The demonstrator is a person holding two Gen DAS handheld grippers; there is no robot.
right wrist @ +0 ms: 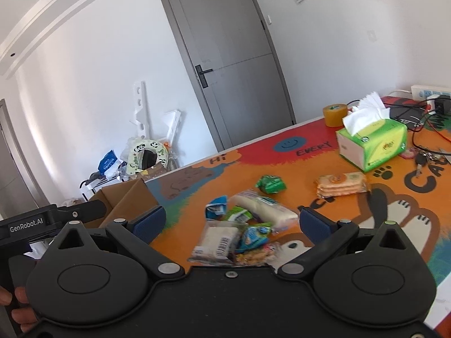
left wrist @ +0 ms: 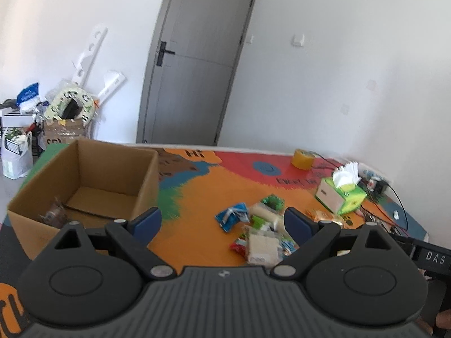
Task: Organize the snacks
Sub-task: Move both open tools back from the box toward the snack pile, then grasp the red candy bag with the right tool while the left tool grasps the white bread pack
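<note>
A pile of snack packets lies on the colourful table mat, also in the right wrist view. An open cardboard box stands at the left with a brownish packet inside; its corner shows in the right wrist view. My left gripper is open and empty above the mat, between box and pile. My right gripper is open and empty above the pile. A green packet and a pack of biscuits lie apart from the pile.
A green tissue box and a yellow tape roll stand at the far side of the table. Cables, keys and a power strip lie at the far right. A grey door and floor clutter are behind.
</note>
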